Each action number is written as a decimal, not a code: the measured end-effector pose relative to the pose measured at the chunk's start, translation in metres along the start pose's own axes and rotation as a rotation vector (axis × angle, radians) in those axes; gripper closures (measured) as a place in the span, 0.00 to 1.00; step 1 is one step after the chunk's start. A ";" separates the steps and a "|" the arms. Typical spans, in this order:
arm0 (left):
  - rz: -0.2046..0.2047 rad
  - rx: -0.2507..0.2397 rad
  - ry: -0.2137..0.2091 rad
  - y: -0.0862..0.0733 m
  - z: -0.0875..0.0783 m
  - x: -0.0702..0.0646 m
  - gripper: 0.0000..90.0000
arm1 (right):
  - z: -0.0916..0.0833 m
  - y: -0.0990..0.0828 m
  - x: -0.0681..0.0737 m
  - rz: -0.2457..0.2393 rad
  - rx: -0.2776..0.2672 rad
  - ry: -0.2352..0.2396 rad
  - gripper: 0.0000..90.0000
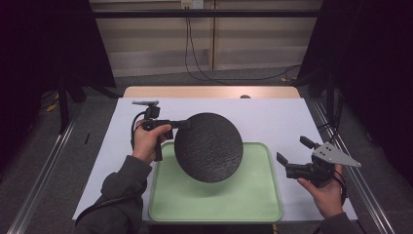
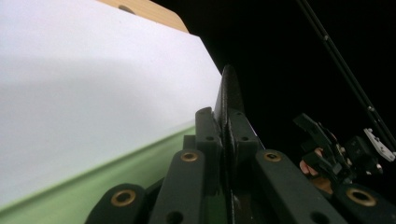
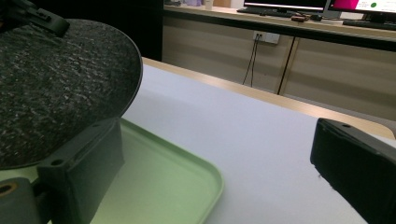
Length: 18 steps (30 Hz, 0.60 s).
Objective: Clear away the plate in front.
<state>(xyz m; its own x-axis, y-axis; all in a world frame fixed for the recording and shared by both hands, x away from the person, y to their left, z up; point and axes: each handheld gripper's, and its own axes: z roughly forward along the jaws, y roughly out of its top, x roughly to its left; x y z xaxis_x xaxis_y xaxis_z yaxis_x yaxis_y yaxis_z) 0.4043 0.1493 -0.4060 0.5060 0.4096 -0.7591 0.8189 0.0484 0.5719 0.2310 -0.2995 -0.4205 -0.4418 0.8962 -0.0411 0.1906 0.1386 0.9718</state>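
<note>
A round black slate plate (image 1: 209,146) hangs tilted above a pale green tray (image 1: 253,204). My left gripper (image 1: 168,124) is shut on the plate's left rim, held by a hand in a grey sleeve. In the left gripper view the jaws (image 2: 224,123) clamp the plate (image 2: 229,88) edge-on, with the tray (image 2: 93,186) below. My right gripper (image 1: 293,150) stands open over the white sheet, right of the tray, with nothing between its fingers. In the right gripper view its gripper (image 3: 219,163) frames the tray's corner (image 3: 187,182), and the plate (image 3: 56,84) looms at the upper left.
A white sheet (image 1: 272,122) covers the wooden table (image 1: 209,91). Cables (image 1: 195,58) trail over the floor behind the table. Dark curtains flank both sides. A desk with monitors (image 3: 327,7) stands beyond the table in the right gripper view.
</note>
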 end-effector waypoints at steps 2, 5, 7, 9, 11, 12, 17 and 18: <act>0.008 0.009 -0.007 -0.002 0.000 -0.001 0.95 | 0.000 0.000 0.000 0.000 0.000 0.004 0.02; 0.018 0.024 -0.013 -0.004 0.000 -0.003 0.95 | 0.000 0.000 0.000 0.000 0.001 0.006 0.02; 0.021 0.026 -0.015 -0.006 0.001 -0.004 0.95 | 0.000 0.000 0.001 0.000 0.001 0.005 0.02; 0.027 0.031 -0.017 -0.008 0.001 -0.005 0.95 | 0.000 0.000 0.001 -0.001 -0.001 0.006 0.03; 0.022 0.037 -0.019 -0.010 0.002 -0.005 0.95 | 0.001 0.000 0.001 -0.002 -0.001 0.006 0.03; 0.022 0.037 -0.019 -0.010 0.002 -0.005 0.95 | 0.000 0.000 0.001 -0.002 0.002 0.005 0.03; 0.020 0.065 -0.027 -0.015 0.006 -0.006 0.95 | 0.000 0.001 0.000 -0.001 -0.012 0.003 0.02; 0.009 0.069 -0.030 -0.016 0.007 -0.007 0.95 | 0.000 0.001 0.000 0.000 -0.008 -0.002 0.02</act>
<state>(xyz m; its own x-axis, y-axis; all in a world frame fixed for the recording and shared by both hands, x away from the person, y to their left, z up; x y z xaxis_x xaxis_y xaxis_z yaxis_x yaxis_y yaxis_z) 0.3893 0.1392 -0.4120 0.5208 0.3820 -0.7635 0.8302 -0.0184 0.5571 0.2306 -0.2993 -0.4198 -0.4397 0.8972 -0.0418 0.1834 0.1352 0.9737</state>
